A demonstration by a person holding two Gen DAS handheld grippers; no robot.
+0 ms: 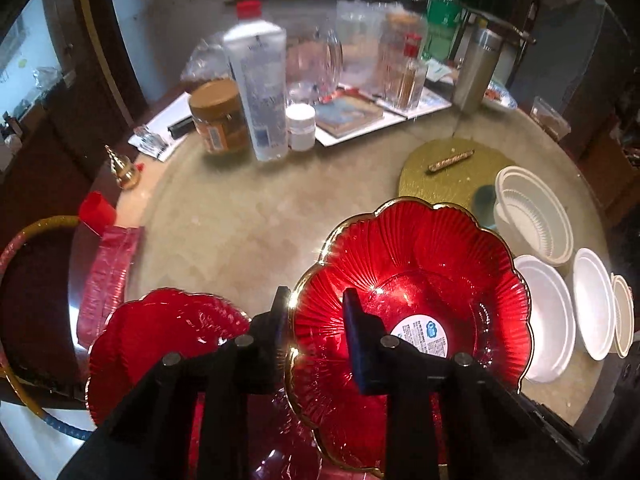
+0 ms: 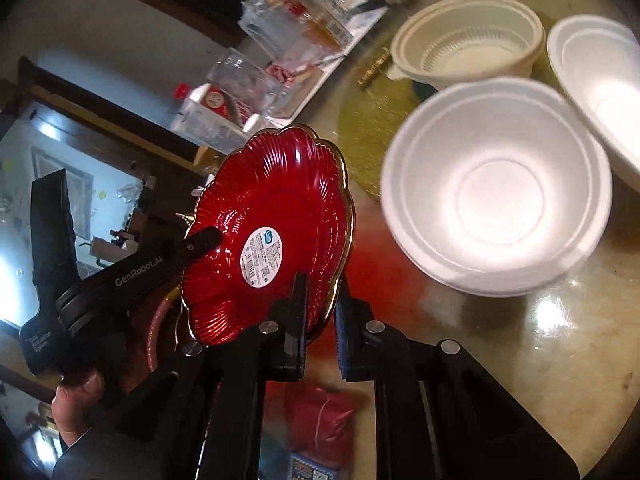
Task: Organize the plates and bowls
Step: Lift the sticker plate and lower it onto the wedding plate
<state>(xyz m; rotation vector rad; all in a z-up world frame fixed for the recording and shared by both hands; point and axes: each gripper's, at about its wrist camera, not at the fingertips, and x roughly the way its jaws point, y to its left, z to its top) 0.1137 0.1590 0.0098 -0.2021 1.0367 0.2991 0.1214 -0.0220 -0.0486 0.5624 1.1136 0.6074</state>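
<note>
A red scalloped plate with a gold rim and a white label (image 1: 412,280) is held tilted above the table. My left gripper (image 1: 318,308) is shut on its near rim. My right gripper (image 2: 322,308) is shut on the same plate (image 2: 268,232) at its opposite edge; the left gripper (image 2: 200,242) also shows there. A second red plate (image 1: 160,332) lies at lower left. White foam bowls (image 2: 496,188) and a cream bowl stack (image 2: 468,40) sit on the table; they also show in the left wrist view (image 1: 548,312).
Bottles, jars and clear containers (image 1: 256,88) crowd the far side of the round marble table (image 1: 240,220). A gold mat (image 1: 452,172) lies near the cream bowls. Red packaging (image 1: 108,272) sits at the left edge, and a red bag (image 2: 320,420) lies under my right gripper.
</note>
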